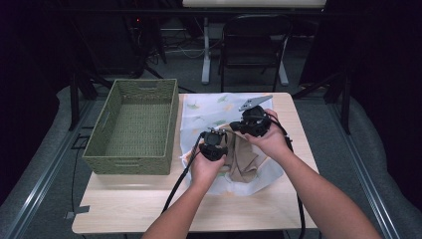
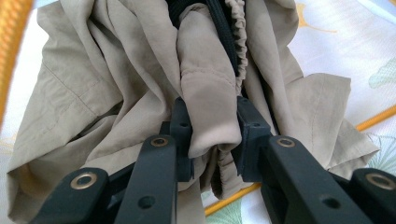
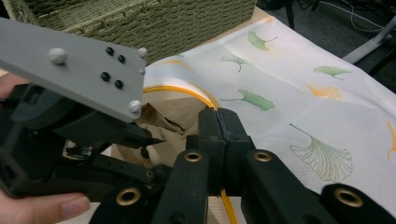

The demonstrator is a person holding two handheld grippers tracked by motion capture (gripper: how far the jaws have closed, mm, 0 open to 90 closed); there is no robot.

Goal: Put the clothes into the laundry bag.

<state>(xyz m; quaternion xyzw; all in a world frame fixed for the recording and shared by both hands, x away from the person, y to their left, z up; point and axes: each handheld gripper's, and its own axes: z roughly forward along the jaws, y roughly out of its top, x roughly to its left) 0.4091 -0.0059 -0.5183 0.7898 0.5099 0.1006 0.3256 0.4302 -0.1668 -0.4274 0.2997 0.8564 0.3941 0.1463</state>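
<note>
A beige garment (image 1: 244, 159) lies bunched on a white cloth with a ginkgo-leaf print (image 1: 209, 109) spread over the table. My left gripper (image 1: 214, 145) is over the garment's left side. In the left gripper view its jaws are shut on a thick fold of the beige garment (image 2: 208, 93), pads pressing both sides. My right gripper (image 1: 251, 123) sits just behind and to the right, its jaws shut (image 3: 218, 116) on the white cloth's (image 3: 299, 93) yellow-trimmed edge. The left gripper's grey plate (image 3: 70, 70) shows close at the left of the right gripper view.
A green woven basket (image 1: 134, 124) stands on the left of the wooden table (image 1: 149, 204), touching the cloth's left edge; its wall (image 3: 140, 23) rises behind the grippers. A black folding chair (image 1: 254, 45) stands beyond the far edge. Cables trail toward the front edge.
</note>
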